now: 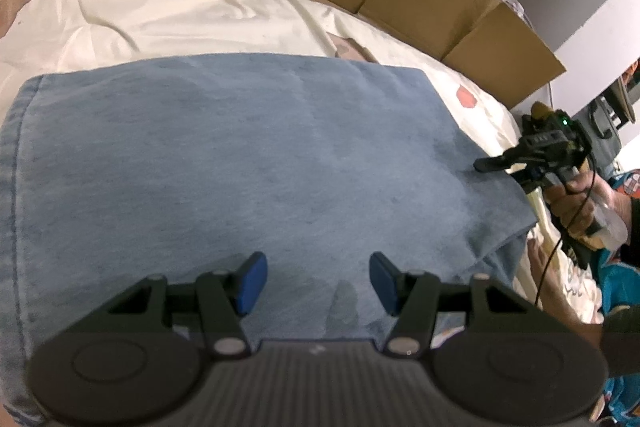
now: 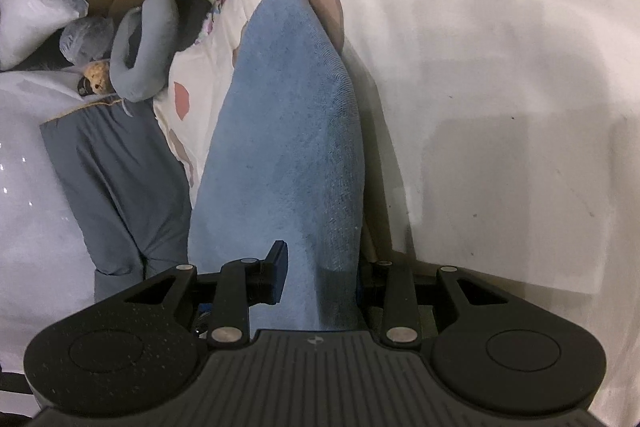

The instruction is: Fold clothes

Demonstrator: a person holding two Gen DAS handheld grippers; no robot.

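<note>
Left claw [image 1: 314, 283], jaws apart and empty, hovers over the blue garment [image 1: 248, 163] spread on the bed [image 1: 160, 11]; right claw [image 2: 320, 279] clamps its edge. Carry that edge across evenly, keeping corners aligned.

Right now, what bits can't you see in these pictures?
- Right wrist view: the right gripper's right pad, hidden behind the soft blue folded cloth between its jaws.
- Left wrist view: the cloth's near edge, covered by the open left gripper.
- Left wrist view: the person's hand, partly cut off at the right edge.
</note>
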